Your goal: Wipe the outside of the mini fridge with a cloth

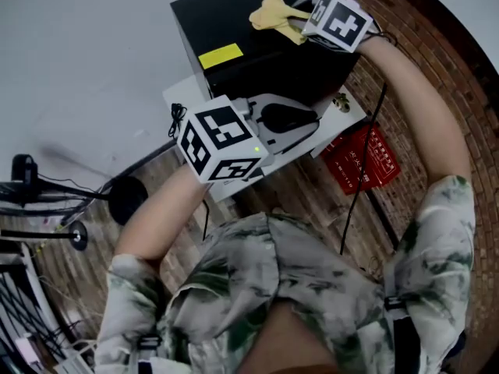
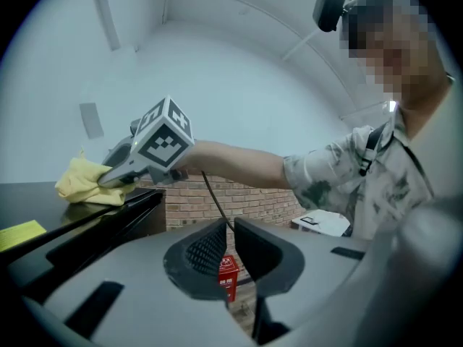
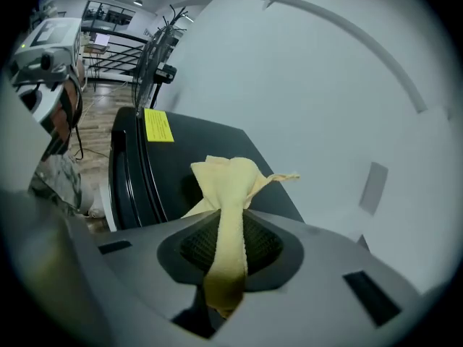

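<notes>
Background: plain white wall (image 1: 78, 53) behind, brick-patterned floor (image 1: 312, 201) below. A black mini fridge (image 1: 265, 61) is set against the wall on a white base (image 1: 183, 96). A yellow sticker (image 1: 220, 55) is seen on the fridge top, near the front edge. A red box (image 1: 362, 158) lies on the floor just beside the base, on the person's right, and a black cable is draped across it. A dark round stand foot (image 1: 125, 197) is noted on the floor to the left, apart from the fridge.

Right gripper (image 1: 308, 29): held out over the far part of the fridge top. Its jaws are clenched on a yellow cloth (image 1: 274, 12). In the right gripper view a strip of the cloth is pinched between the pads, and the bunched remainder is spread ahead of the jaws onto the black top. The cloth is in contact with the top surface, well back from the sticker.

Left gripper (image 1: 292, 119): held lower, in front of the fridge and above the white base. In the left gripper view its jaws are drawn together with only a thin slit between them. Nothing is gripped; the red box and the cable are visible through the slit, far behind it.

Both forearms are extended toward the fridge, in patterned short sleeves.
</notes>
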Action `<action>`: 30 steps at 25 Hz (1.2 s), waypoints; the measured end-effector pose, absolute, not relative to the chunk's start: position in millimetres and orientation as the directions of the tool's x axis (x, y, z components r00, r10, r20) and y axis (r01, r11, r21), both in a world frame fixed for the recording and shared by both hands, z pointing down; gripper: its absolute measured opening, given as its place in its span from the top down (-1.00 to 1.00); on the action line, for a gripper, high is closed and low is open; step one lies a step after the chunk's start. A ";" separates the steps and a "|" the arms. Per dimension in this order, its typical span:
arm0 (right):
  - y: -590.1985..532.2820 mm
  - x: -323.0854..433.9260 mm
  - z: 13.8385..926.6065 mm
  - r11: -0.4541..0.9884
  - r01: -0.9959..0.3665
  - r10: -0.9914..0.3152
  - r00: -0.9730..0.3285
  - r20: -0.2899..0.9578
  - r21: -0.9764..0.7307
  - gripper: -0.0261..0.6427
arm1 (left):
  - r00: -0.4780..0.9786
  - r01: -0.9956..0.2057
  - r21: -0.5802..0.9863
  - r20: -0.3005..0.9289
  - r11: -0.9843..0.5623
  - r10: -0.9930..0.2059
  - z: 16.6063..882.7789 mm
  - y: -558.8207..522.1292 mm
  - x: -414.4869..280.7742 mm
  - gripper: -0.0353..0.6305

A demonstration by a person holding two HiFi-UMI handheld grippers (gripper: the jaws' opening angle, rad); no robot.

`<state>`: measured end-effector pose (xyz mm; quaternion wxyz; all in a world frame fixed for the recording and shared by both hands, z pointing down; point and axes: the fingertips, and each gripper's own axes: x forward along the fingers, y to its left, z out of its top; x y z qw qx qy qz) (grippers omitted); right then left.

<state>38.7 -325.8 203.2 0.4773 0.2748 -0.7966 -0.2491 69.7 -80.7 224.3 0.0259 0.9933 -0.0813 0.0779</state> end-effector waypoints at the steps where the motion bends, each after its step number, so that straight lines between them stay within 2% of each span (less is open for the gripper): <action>1: -332.7 51.4 205.3 0.719 -0.204 -0.684 -0.378 0.624 0.664 0.67 | 0.976 -0.161 0.042 0.156 -0.986 -0.153 223.7 -84.2 74.5 0.81; 12: -413.4 186.3 214.9 0.647 -0.259 -0.762 -0.180 0.623 0.717 0.67 | 0.975 -0.169 0.047 0.152 -0.985 -0.160 223.7 -113.7 110.4 0.81; 16: -429.6 208.7 210.3 0.615 -0.264 -0.787 -0.142 0.601 0.743 0.67 | 0.972 -0.185 0.045 0.156 -0.982 -0.176 229.2 -119.9 116.9 0.81; 20: -425.4 172.3 188.1 0.610 -0.228 -0.791 -0.236 0.565 0.759 0.67 | 0.969 -0.204 0.043 0.153 -0.978 -0.196 228.8 -125.2 117.2 0.81; 30: -390.7 4.8 163.0 0.615 -0.037 -0.698 -0.490 0.522 0.787 0.67 | 0.953 -0.264 0.032 0.166 -0.964 -0.255 228.9 -129.7 110.8 0.81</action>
